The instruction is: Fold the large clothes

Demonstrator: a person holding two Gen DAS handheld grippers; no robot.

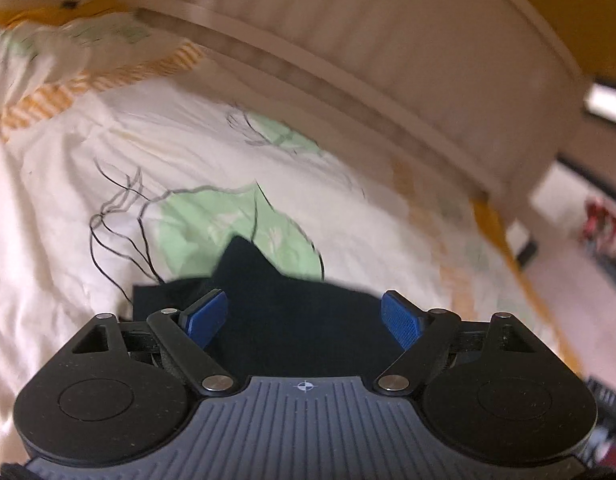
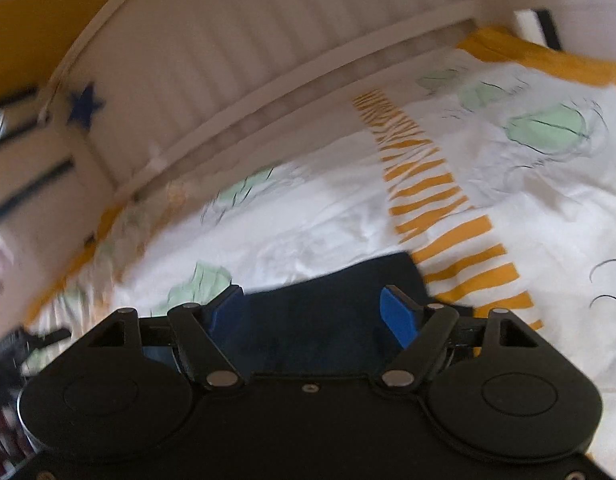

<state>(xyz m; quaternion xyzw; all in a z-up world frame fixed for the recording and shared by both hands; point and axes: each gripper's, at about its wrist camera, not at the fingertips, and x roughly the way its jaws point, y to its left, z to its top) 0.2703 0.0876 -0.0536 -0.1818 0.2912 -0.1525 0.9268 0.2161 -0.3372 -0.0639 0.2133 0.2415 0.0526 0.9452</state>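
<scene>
Dark navy garment lies soft on the bed cover, probably light; both left gripper and right gripper stand wide apart, so pinch its edges.

A big bed has a white cover with green leaves and yellow stripes. Behind the bed stands a white ribbed headboard. Above the headboard, the wall is yellow.
</scene>
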